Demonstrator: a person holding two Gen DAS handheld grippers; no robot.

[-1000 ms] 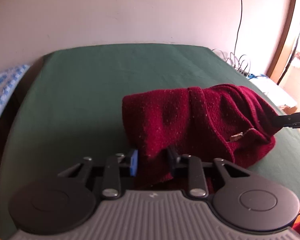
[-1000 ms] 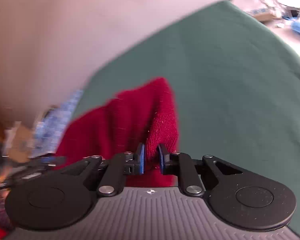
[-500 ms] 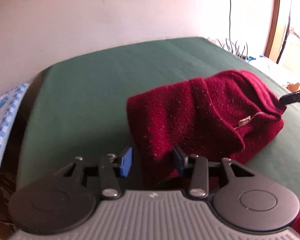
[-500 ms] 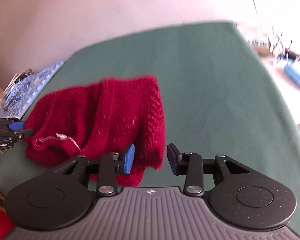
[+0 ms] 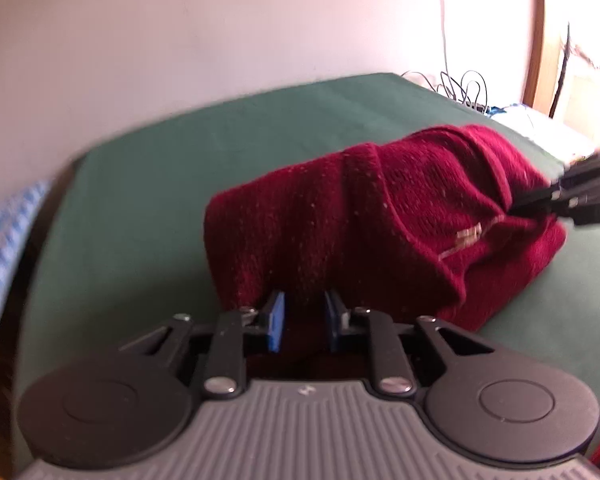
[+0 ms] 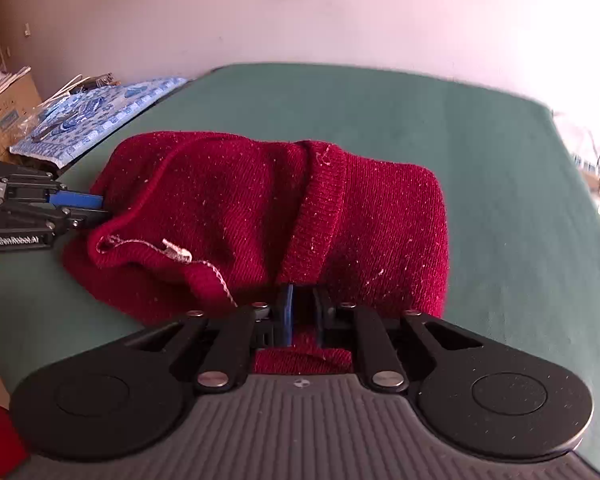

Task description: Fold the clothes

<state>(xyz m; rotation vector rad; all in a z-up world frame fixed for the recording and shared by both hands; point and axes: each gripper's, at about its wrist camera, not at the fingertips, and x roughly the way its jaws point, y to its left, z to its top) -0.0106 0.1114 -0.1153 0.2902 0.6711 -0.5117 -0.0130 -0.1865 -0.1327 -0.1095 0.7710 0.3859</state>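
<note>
— While I watched the left wrist view, what did you see there?

— I saw the sweater [image 5: 380, 216], a dark red knit, lying bunched on the green cloth [image 5: 172, 168] that covered the table. My left gripper [image 5: 303, 316] had its fingers drawn narrow with a fold of the sweater's near edge pinched between the blue pads [image 5: 277, 320]. At the right edge of that view the right gripper [image 5: 540, 204] came in, blurred, its tips touching the sweater's far end. A pale label with a thread showed on the knit just beside those tips. Cables [image 5: 464, 92] lay past the cloth's far corner, and a blue-patterned sheet [image 5: 4, 240] lay at the left.

— And the right wrist view?

— There the sweater [image 6: 260, 216] lay across the middle of the cloth [image 6: 500, 160], with a ribbed band running down toward me. My right gripper [image 6: 303, 312] was nearly closed, and red knit sat between its fingers, so I took it as gripping the near edge. The left gripper [image 6: 96, 206] reached in from the left, its tips at the rolled hem of the sweater. The white label [image 6: 176, 254] lay on the hem near them. A cardboard box [image 6: 4, 116] stood beyond the patterned sheet [image 6: 100, 108] at the far left.
</note>
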